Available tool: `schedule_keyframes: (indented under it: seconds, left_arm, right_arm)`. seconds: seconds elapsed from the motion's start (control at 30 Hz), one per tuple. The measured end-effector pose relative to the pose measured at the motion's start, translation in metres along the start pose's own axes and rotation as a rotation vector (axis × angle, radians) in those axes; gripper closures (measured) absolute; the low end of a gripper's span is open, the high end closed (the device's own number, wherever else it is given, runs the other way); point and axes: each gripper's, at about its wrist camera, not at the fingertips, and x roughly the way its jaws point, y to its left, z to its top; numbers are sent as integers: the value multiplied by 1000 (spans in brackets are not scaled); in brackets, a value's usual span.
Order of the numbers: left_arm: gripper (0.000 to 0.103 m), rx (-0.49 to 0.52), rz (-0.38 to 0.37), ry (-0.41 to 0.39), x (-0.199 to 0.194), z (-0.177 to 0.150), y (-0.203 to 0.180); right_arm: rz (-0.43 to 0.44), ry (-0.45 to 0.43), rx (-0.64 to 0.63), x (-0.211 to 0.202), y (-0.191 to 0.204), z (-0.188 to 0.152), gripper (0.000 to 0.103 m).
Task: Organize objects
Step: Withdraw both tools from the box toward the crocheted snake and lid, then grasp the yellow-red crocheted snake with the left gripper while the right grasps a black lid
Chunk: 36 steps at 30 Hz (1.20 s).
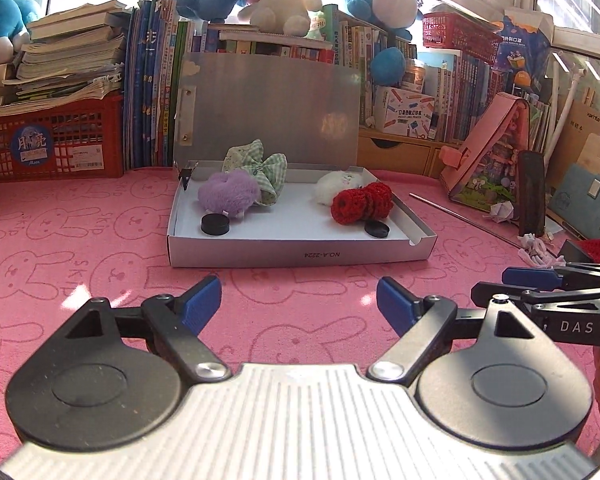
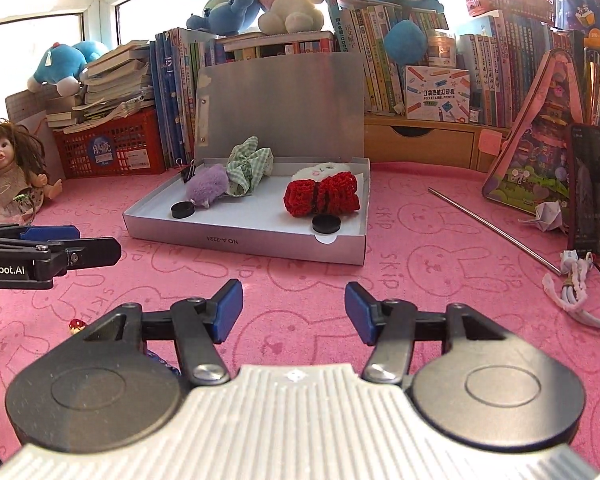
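A shallow silver box [image 1: 296, 255] [image 2: 244, 242] lies on the pink rabbit-print cloth with its lid standing up behind. Inside it lie a purple fluffy piece [image 1: 228, 192] [image 2: 206, 186], a green checked bow [image 1: 260, 168] [image 2: 246, 168], a white fluffy piece [image 1: 334, 184] [image 2: 320, 169], a red crocheted bow [image 1: 362, 202] [image 2: 320, 198] and two black discs [image 1: 215, 224] [image 2: 326, 224]. My left gripper [image 1: 299, 306] stands open over the cloth in front of the box, nothing between its blue pads. My right gripper [image 2: 294, 308] is open too, empty, short of the box's front right corner.
Books, red baskets [image 1: 52, 144] and plush toys line the back. A doll [image 2: 12, 168] sits at the left. At the right lie a metal rod [image 2: 496, 232], a pink house-shaped case [image 2: 540, 148], a dark phone [image 2: 592, 192], a white cord [image 2: 576, 300]. A small red item [image 2: 77, 324] lies near my right gripper.
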Motion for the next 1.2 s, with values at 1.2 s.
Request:
schedule_keyframes:
  seconds: [1.2]
  left_arm:
    - [15,-21,34,66,-37,-67,9]
  right_arm:
    - [-20,20,-54,-37,23,-60,33]
